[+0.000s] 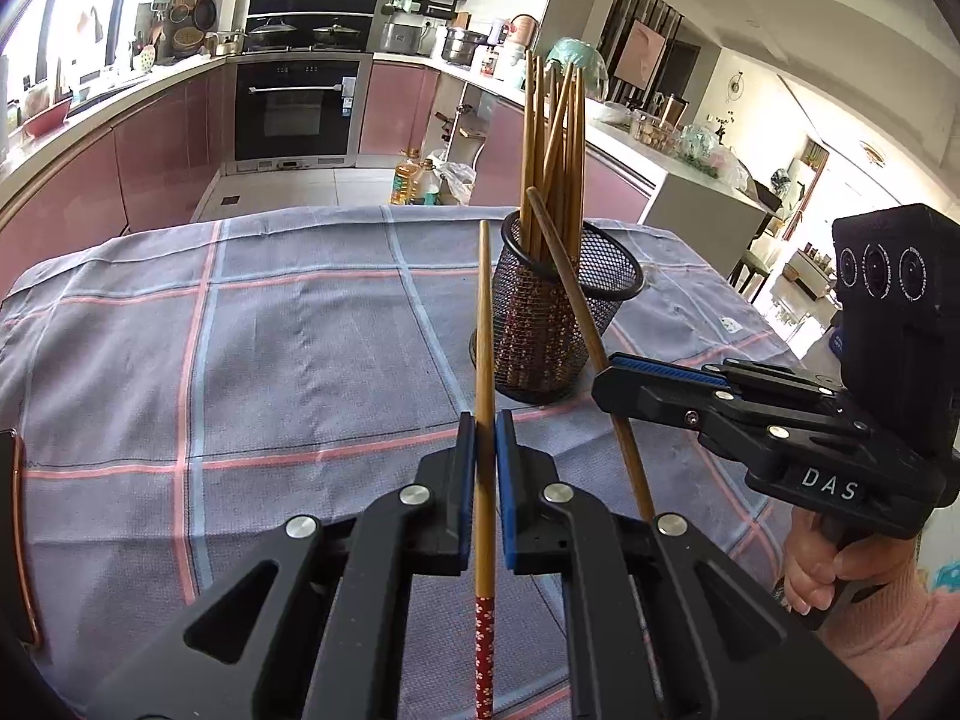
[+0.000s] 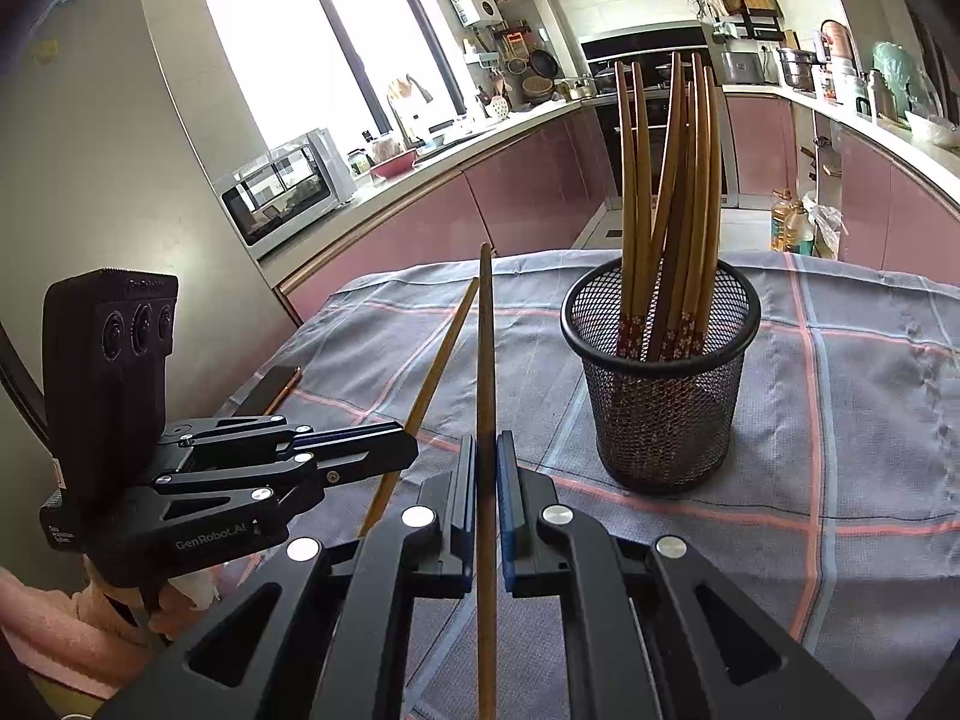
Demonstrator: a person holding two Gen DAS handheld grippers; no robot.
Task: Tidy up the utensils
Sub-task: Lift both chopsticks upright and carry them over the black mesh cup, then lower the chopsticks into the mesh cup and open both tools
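Showing black on both the left tongs (image 1: 486, 438) and the right tongs (image 2: 487, 456), with blue pads (image 1: 506, 480). Displaying plain brown along the chopstick (image 1: 483, 360), ending in red with small white flowers. Wearing black mesh on the holder (image 2: 660, 396). Covering the worktop (image 1: 270, 330): grey-blue cloth, checked with pink and pale blue lines.
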